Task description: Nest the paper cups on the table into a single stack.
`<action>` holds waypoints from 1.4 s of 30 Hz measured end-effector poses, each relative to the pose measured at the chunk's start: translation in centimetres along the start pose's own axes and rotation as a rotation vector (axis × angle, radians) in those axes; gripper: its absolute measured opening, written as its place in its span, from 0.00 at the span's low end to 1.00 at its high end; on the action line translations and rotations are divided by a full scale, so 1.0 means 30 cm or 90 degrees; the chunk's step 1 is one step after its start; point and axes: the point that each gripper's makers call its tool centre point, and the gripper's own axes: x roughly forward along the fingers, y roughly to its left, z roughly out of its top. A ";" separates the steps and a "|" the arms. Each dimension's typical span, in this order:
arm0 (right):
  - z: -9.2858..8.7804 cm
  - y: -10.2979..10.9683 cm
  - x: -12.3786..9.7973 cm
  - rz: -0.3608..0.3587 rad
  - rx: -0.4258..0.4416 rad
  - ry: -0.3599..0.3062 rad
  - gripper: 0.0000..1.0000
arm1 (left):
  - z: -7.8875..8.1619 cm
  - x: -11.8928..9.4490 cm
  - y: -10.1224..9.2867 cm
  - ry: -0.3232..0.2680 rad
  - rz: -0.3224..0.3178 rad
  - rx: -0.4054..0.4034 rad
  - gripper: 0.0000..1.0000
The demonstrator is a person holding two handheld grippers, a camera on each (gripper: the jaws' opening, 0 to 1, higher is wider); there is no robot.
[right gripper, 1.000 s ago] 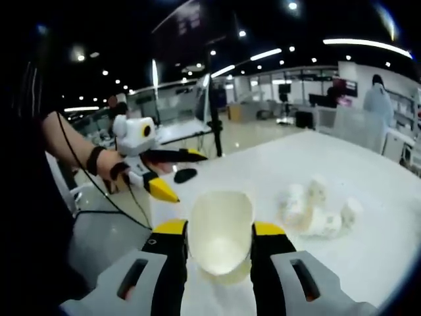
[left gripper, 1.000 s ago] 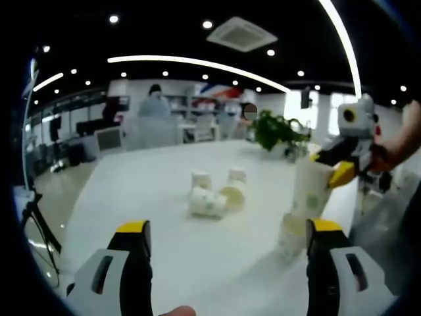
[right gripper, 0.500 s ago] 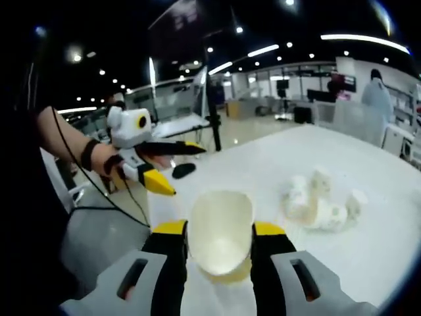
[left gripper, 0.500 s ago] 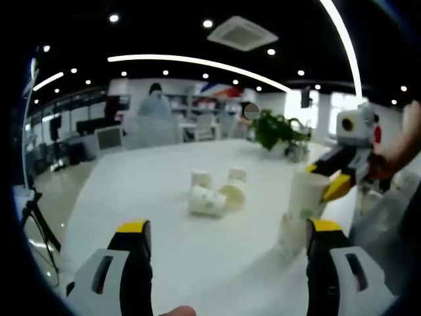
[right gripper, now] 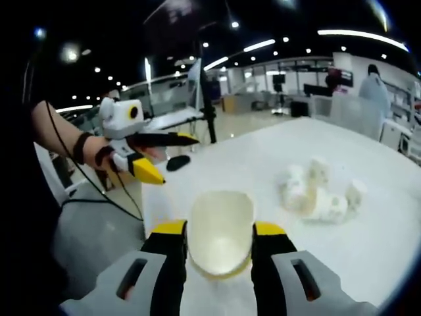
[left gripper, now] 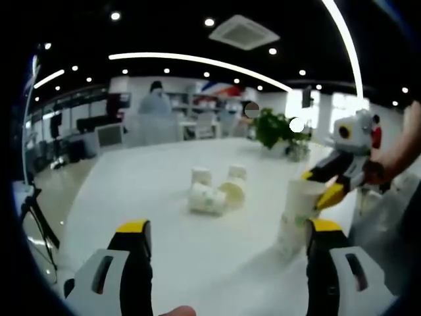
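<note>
The paper cup sits pinched between the jaws of my right gripper, low in the right gripper view; in the left gripper view it rests in the stack at right centre. Loose cups lie clustered mid-frame on the white table. My left gripper hangs wide and empty. The left gripper view adds a potted plant and glowing ceiling lights; the right gripper view shows my forearm at left.
</note>
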 end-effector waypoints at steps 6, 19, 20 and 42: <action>-0.010 0.005 0.010 0.000 -0.004 0.004 0.36 | -0.001 0.004 -0.001 0.000 -0.001 -0.003 0.96; -0.033 -0.004 0.011 -0.005 -0.014 0.016 0.37 | -0.009 0.003 0.000 0.003 0.000 -0.001 0.96; -0.035 -0.004 0.011 -0.005 -0.016 0.018 0.37 | -0.010 0.003 0.000 0.004 -0.001 -0.002 0.96; -0.064 -0.003 0.018 -0.005 -0.047 0.043 0.45 | -0.009 0.003 -0.003 0.003 -0.003 -0.004 0.96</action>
